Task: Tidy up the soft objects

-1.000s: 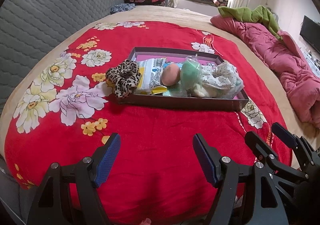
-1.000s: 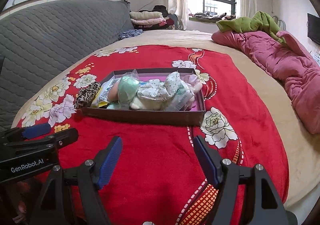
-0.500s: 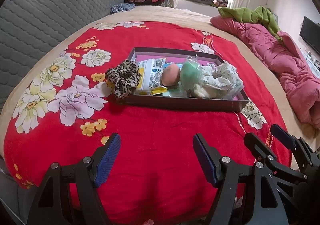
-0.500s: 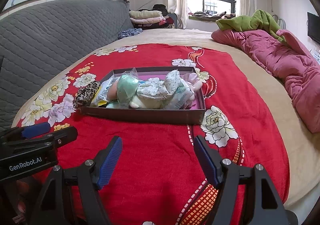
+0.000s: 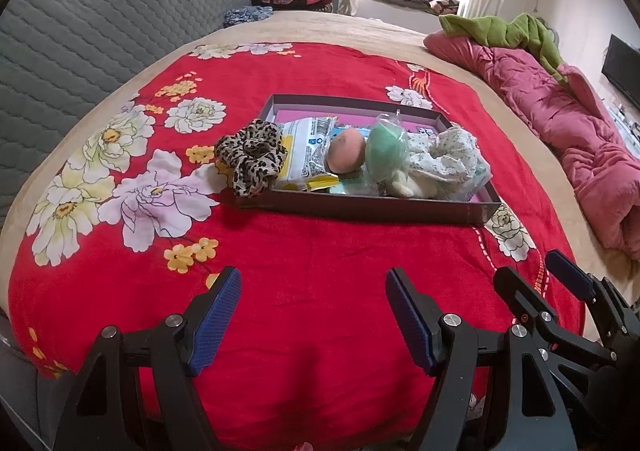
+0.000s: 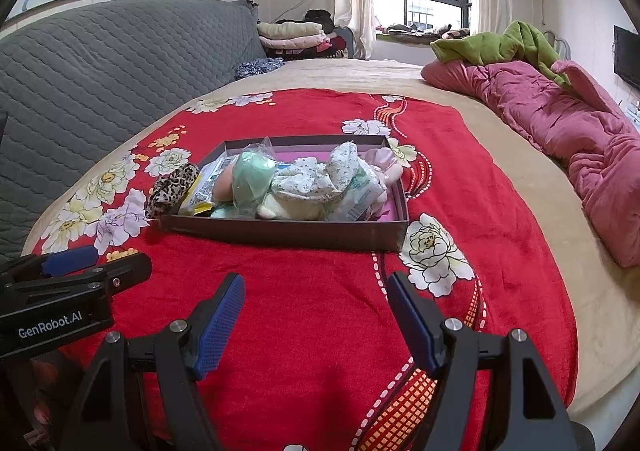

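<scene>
A shallow dark tray (image 5: 360,207) (image 6: 288,233) sits on the red floral blanket (image 5: 312,251). It holds a white snack packet (image 5: 308,149), a peach ball (image 5: 346,151), a green bagged item (image 5: 386,153) and floral cloth (image 5: 448,159). A leopard-print scrunchie (image 5: 252,159) (image 6: 172,187) hangs over the tray's left edge. My left gripper (image 5: 314,315) is open and empty, near the blanket's front edge. My right gripper (image 6: 316,315) is open and empty beside it, also seen in the left wrist view (image 5: 540,279).
A grey quilted headboard (image 6: 100,71) runs along the left. A pink quilt (image 6: 560,131) with a green blanket (image 6: 500,47) lies on the right side of the bed. Folded clothes (image 6: 292,35) are stacked at the far end by the window.
Both grippers have drifted back slightly from the tray. Nothing has been picked up or let go.
</scene>
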`<state>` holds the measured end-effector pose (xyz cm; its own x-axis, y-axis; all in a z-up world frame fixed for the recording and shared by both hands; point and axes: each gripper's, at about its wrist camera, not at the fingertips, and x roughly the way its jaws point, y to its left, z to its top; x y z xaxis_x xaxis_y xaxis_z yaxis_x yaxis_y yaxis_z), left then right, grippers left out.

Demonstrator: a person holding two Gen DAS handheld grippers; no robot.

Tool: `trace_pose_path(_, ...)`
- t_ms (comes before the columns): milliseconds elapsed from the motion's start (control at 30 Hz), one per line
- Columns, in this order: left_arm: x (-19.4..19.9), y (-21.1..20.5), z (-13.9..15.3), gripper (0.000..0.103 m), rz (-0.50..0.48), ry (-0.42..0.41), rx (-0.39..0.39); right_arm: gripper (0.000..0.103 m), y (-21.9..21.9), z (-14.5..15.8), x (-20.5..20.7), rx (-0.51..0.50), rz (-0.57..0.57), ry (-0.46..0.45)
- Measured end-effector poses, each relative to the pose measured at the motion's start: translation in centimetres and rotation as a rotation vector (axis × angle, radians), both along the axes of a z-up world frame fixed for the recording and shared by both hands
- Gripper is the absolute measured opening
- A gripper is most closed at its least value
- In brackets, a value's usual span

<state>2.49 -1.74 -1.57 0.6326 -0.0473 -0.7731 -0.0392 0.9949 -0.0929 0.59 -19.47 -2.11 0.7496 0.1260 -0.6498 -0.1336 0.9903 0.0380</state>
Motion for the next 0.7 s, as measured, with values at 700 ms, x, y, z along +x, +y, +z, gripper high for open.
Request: trace_pose_path(700, 0.17, 0.0, -0.32, 0.076, 0.002, 0.013, 0.013, 0.073, 0.08, 0.0, -0.06, -0.001, 0.004, 0.004)
